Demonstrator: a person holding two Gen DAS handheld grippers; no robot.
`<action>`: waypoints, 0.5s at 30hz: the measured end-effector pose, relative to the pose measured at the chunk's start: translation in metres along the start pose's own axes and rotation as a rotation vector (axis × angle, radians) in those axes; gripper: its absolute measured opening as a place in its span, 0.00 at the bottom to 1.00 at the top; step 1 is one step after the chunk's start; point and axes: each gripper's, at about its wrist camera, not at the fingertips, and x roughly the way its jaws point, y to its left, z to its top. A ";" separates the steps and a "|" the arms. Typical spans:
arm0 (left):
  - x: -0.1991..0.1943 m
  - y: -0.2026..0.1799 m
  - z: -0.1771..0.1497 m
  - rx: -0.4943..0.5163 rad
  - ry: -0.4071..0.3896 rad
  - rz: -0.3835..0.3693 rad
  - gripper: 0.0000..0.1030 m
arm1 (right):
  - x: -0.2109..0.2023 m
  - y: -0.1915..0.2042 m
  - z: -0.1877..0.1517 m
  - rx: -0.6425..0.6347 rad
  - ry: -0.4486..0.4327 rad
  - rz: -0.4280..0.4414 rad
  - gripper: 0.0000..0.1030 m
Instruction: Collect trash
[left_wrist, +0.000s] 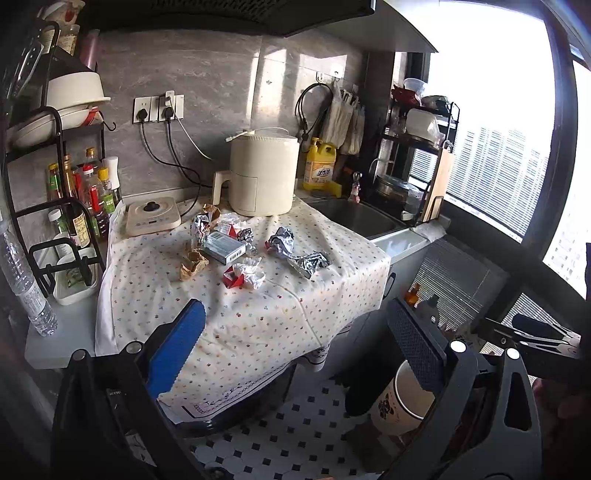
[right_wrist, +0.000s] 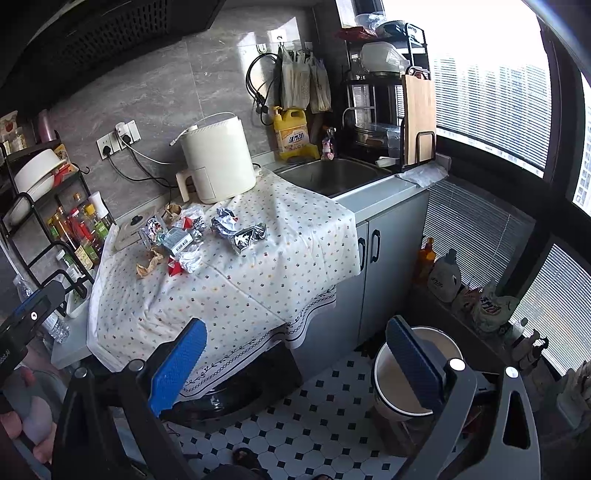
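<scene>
At the far left, a black rack (left_wrist: 55, 206) holds sauce bottles (left_wrist: 92, 192), and a clear water bottle (left_wrist: 26, 284) stands near it on the worktop (left_wrist: 51, 347). A dotted cloth (left_wrist: 236, 306) covers the worktop's middle, with a cream induction plate (left_wrist: 153, 216) at its far left corner and a cream air fryer (left_wrist: 264, 173) behind. The trash lies on the cloth in front of the fryer: a crumpled brown paper (left_wrist: 192, 263) furthest left, a small grey box (left_wrist: 225, 248) just beside it, a red-and-white wrapper (left_wrist: 245, 275) nearer, and two silver foil wrappers (left_wrist: 297, 251) to the right. Further right come a yellow detergent bottle (left_wrist: 320, 164), the steel sink (left_wrist: 354, 218) and a dish rack with a wooden cutting board (right_wrist: 419, 118) by the window. Down on the tiled floor (right_wrist: 325, 417), a round white bin (right_wrist: 402, 373) stands beside the grey cabinet (right_wrist: 391, 266). The left tool (left_wrist: 295, 354) is held back from the cloth, fingers spread wide and empty; the right tool (right_wrist: 297, 365) hangs likewise wide apart, holding nothing, its right finger (right_wrist: 415, 362) in front of the bin.
</scene>
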 end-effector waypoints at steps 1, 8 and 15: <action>0.000 0.000 0.000 -0.001 0.001 0.001 0.95 | 0.000 0.001 0.000 -0.002 -0.001 -0.002 0.93; -0.001 0.003 -0.003 -0.015 0.003 -0.003 0.95 | 0.001 0.004 -0.002 -0.014 0.008 -0.016 0.93; 0.007 0.017 -0.005 -0.014 -0.012 -0.022 0.95 | 0.002 0.014 -0.006 -0.030 -0.007 -0.041 0.93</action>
